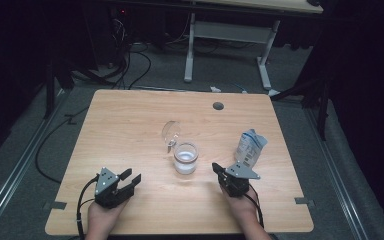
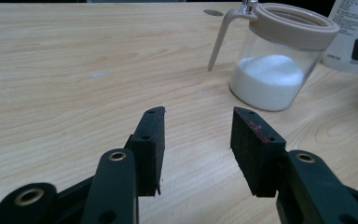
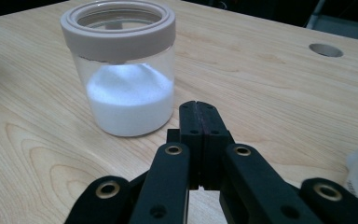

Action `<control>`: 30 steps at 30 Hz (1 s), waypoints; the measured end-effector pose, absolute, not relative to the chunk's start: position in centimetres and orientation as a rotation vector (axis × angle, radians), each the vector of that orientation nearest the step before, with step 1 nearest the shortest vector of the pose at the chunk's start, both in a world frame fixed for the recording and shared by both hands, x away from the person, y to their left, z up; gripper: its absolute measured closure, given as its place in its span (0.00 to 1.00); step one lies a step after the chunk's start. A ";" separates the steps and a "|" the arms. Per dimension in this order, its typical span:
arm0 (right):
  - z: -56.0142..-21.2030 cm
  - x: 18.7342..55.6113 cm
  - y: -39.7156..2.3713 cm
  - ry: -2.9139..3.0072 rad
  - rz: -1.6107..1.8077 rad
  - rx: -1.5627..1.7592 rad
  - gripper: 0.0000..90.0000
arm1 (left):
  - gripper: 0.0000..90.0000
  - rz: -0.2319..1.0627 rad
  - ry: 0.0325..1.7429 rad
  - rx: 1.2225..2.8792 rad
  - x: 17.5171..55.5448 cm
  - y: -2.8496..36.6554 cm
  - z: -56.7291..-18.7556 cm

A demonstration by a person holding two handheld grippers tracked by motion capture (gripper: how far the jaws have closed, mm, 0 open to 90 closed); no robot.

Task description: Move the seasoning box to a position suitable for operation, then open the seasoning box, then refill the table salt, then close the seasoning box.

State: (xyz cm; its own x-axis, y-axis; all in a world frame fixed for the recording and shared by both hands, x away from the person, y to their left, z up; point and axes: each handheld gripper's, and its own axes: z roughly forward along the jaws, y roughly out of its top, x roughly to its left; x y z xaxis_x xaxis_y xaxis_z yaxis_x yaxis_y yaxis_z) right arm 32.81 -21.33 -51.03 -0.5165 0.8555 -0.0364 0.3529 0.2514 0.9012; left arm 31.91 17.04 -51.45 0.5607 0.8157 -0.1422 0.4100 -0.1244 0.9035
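Two sets of tongs flanked one glass jar point(image 1: 186, 158) of white powder near the middle of the tabletop point(image 1: 130, 125). In the high view the jar stood just up and left of the right tongs point(image 1: 216, 169), and well to the right of and slightly above the left tongs point(image 1: 131, 177); the right hand was clearly the nearer. Jar upright, long axis vertical, beige collar on top, clear hinged lid point(image 1: 171, 132) swung open toward the upper part of the frame.

Right tongs: pressed together, nothing between them, pointing toward the jar's lower right flank. Left tongs: apart and empty, low over the wood.

A milk carton point(image 1: 250, 147) stood just above the right hand, near the jar but apart from it.

Left gripper view caught the lid's curved beige arm and metal hinge at upper right, which the right gripper view hid behind the collar. Right gripper view showed the open mouth and the powder heaped to about half height. High view alone gave the carton's place behind the right hand.
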 end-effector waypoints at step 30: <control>-51.3 34.3 -19.3 2.082 1.246 1.054 1.00 | 1.00 0.478 1.086 1.698 41.4 11.1 -46.4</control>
